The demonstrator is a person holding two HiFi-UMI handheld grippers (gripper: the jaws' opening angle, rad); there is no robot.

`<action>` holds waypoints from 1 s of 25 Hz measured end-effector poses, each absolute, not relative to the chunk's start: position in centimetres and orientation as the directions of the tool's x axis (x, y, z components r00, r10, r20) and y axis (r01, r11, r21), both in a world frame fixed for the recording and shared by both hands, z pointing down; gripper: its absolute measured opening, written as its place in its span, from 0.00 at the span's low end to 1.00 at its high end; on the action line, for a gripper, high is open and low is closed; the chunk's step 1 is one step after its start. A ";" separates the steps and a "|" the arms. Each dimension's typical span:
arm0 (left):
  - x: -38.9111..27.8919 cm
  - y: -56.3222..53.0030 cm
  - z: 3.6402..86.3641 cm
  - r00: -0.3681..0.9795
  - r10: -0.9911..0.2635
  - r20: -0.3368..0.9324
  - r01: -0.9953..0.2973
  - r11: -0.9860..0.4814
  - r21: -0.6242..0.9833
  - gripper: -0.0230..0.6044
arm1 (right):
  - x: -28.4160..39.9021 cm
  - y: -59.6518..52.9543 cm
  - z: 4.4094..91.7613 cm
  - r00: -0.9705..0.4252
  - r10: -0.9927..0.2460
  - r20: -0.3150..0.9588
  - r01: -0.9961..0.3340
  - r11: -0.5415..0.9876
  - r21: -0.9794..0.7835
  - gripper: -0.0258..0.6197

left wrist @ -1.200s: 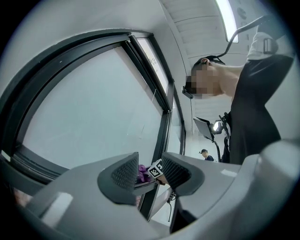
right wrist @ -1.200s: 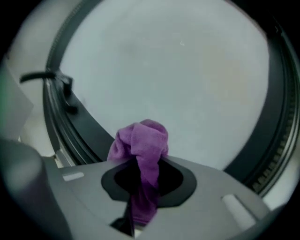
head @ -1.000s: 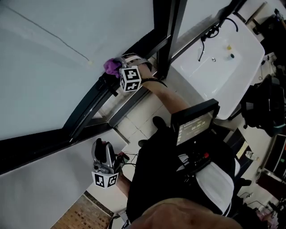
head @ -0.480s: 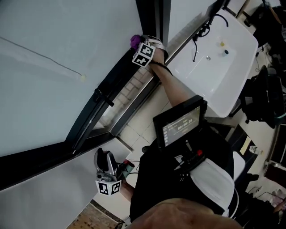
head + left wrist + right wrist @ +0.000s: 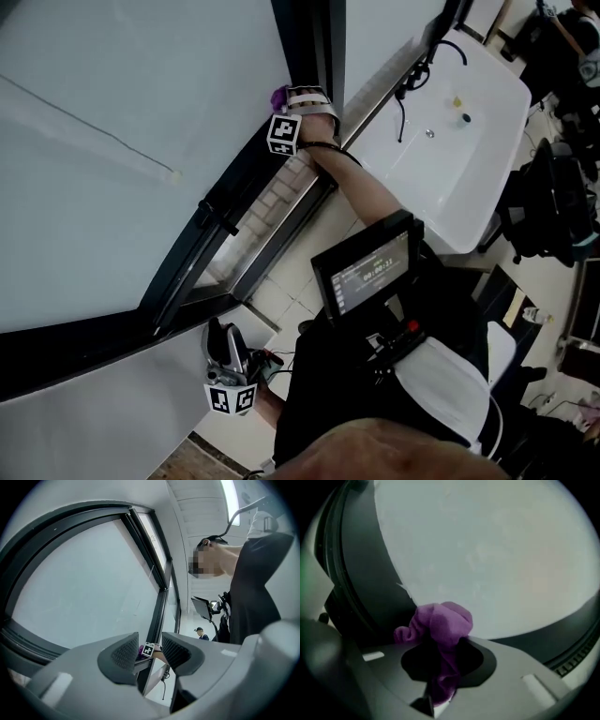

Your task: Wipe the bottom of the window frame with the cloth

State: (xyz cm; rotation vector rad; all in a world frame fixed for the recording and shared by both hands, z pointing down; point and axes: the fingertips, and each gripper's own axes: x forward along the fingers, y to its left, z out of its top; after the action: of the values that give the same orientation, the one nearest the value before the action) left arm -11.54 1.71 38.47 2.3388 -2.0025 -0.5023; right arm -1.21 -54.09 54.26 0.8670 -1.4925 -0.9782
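Mostly hidden, purple cloth (image 5: 279, 95) peeks past right tongs (image 5: 288, 105).

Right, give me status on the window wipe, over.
Right gripper shut on purple cloth, at the bottom window frame by the upright. Left gripper open, empty, held low. Nothing blocking the frame.
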 end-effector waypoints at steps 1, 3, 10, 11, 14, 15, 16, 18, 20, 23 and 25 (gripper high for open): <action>-11.5 1.7 38.6 0.124 -0.965 -0.229 -0.957 -0.178 0.229 0.29 | -1.2 -54.6 54.6 -0.111 -0.924 0.367 0.033 0.365 0.930 0.15; -11.7 1.9 38.7 0.128 -0.963 -0.235 -0.954 -0.184 0.235 0.29 | -1.1 -54.7 55.5 -0.081 -0.931 0.355 0.115 0.346 0.931 0.14; -12.8 2.7 39.0 0.104 -0.957 -0.272 -0.947 -0.179 0.266 0.29 | -1.2 -53.9 54.7 -0.084 -0.902 0.424 0.269 0.390 0.881 0.15; -12.7 3.1 39.2 0.107 -0.956 -0.271 -0.945 -0.183 0.271 0.29 | -1.5 -54.1 54.9 -0.098 -0.918 0.385 0.289 0.344 0.893 0.15; -12.4 3.8 39.1 0.121 -0.951 -0.286 -0.945 -0.198 0.261 0.29 | -0.5 -53.4 56.0 -0.044 -0.912 0.408 0.320 0.374 0.870 0.13; -12.5 3.7 38.9 0.124 -0.949 -0.290 -0.945 -0.202 0.256 0.29 | -0.1 -52.9 56.3 -0.014 -0.892 0.452 0.319 0.425 0.847 0.13; -12.5 3.6 38.8 0.128 -0.948 -0.292 -0.945 -0.206 0.253 0.29 | 0.0 -52.7 56.2 -0.005 -0.877 0.481 0.313 0.456 0.833 0.14; -12.4 3.2 38.5 0.141 -0.945 -0.294 -0.944 -0.218 0.250 0.29 | -0.9 -53.7 55.6 -0.046 -0.891 0.451 0.311 0.416 0.855 0.15; -12.1 3.0 38.3 0.155 -0.944 -0.292 -0.943 -0.229 0.242 0.29 | -1.2 -54.6 55.6 -0.080 -0.914 0.399 0.312 0.357 0.881 0.15; -12.1 3.4 38.1 0.158 -0.943 -0.294 -0.947 -0.230 0.227 0.29 | 0.1 -53.2 56.5 -0.030 -0.873 0.487 0.265 0.463 0.846 0.13; -12.5 3.8 38.1 0.143 -0.945 -0.296 -0.951 -0.214 0.224 0.29 | 2.8 -51.1 57.3 0.063 -0.781 0.622 0.214 0.619 0.755 0.15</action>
State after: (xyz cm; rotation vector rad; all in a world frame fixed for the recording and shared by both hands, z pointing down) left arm -12.45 3.78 38.13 2.3874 -1.9798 -0.5961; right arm 2.83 -51.13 57.33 0.5457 -1.3006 -0.8102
